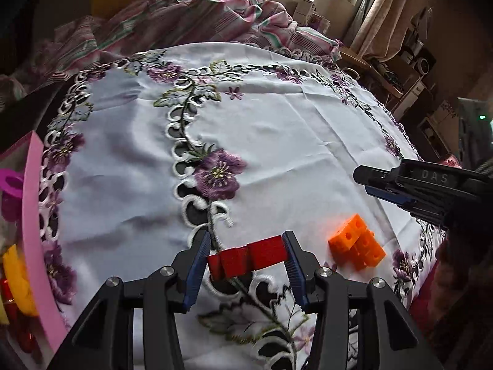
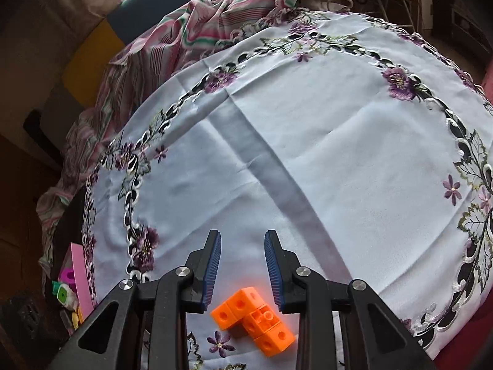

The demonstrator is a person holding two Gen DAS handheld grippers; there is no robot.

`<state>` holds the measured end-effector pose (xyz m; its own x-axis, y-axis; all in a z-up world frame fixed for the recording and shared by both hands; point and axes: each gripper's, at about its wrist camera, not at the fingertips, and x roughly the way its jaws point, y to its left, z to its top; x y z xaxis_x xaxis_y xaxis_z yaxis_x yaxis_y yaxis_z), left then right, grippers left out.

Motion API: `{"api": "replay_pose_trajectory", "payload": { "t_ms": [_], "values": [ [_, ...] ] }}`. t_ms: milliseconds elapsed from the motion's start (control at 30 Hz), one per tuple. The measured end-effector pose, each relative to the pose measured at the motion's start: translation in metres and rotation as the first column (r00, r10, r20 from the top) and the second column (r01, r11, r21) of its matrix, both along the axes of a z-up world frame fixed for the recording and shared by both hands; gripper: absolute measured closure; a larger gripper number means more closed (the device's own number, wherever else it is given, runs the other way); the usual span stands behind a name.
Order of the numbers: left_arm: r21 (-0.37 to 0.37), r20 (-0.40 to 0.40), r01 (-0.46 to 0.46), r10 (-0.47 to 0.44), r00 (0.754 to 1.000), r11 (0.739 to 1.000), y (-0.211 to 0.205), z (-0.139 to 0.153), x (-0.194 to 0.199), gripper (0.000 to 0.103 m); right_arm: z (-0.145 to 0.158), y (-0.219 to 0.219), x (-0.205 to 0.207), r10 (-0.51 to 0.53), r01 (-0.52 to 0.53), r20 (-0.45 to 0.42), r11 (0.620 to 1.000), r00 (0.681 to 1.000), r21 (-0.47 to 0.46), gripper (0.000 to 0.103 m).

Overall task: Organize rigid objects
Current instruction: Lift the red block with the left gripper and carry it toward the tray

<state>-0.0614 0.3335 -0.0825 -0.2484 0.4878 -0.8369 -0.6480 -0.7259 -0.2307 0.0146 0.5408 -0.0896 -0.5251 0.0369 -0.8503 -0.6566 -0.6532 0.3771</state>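
A red piece of joined cubes [image 1: 246,257] hangs just above the white embroidered tablecloth [image 1: 277,129], with my left gripper [image 1: 246,240] shut on its two ends. An orange piece of joined cubes [image 1: 357,246] lies on the cloth just to its right. In the right wrist view that orange piece [image 2: 252,317] lies below and behind the fingertips, with nothing touching it. My right gripper [image 2: 243,236] hovers over it with its jaws a narrow gap apart and nothing between them. From the left wrist view, the right gripper [image 1: 366,182] reaches in from the right edge.
A pink tray [image 1: 34,231] stands at the table's left edge with a magenta ring [image 1: 12,185] and a yellow toy [image 1: 18,280] in it, and the right wrist view also catches the tray [image 2: 81,277]. A striped cloth [image 1: 185,21] is bunched at the far side. Shelves and furniture [image 1: 409,61] stand beyond.
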Motion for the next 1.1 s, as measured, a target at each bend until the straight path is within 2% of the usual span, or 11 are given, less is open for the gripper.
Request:
{"api": "replay_pose_trajectory", "payload": {
  "t_ms": [167,333,433,567,667,933,967,1100],
  "values": [
    [0.003,-0.042,-0.023,0.023,0.999,1.0,-0.037,0.012,0.015,0.055,-0.011,-0.01,-0.009,0.066,-0.065,0.056,0.998,0.996,-0.019,0.067],
    [0.038,-0.061,-0.033,0.035,0.998,0.999,-0.066,0.026,0.027,0.055,-0.018,-0.026,-0.019,0.143,-0.146,0.127,0.989,0.981,0.01,0.059],
    [0.054,-0.084,-0.04,0.045,0.995,0.998,-0.081,0.036,0.032,0.055,-0.016,-0.038,-0.021,0.181,-0.19,0.154,0.98,0.971,0.05,0.059],
    [0.078,-0.099,-0.048,0.056,0.994,0.996,-0.1,0.045,0.035,0.055,-0.008,-0.043,-0.019,0.175,-0.196,0.182,0.975,0.968,0.105,0.058],
    [0.099,-0.099,-0.062,0.072,0.993,0.993,-0.113,0.05,0.037,0.055,-0.005,-0.047,-0.014,0.187,-0.213,0.21,0.971,0.96,0.111,0.058],
    [0.129,-0.105,-0.118,0.132,0.986,0.985,-0.152,0.056,0.036,0.055,-0.022,-0.059,-0.012,0.204,-0.272,0.339,0.948,0.919,0.167,0.057],
    [0.129,-0.107,-0.133,0.147,0.983,0.983,-0.159,0.056,0.035,0.055,-0.021,-0.061,-0.013,0.203,-0.279,0.346,0.942,0.916,0.187,0.062],
    [0.119,-0.133,-0.193,0.209,0.969,0.974,-0.187,0.056,0.034,0.055,-0.014,-0.068,-0.017,0.209,-0.294,0.317,0.923,0.925,0.249,0.062]
  ]
}}
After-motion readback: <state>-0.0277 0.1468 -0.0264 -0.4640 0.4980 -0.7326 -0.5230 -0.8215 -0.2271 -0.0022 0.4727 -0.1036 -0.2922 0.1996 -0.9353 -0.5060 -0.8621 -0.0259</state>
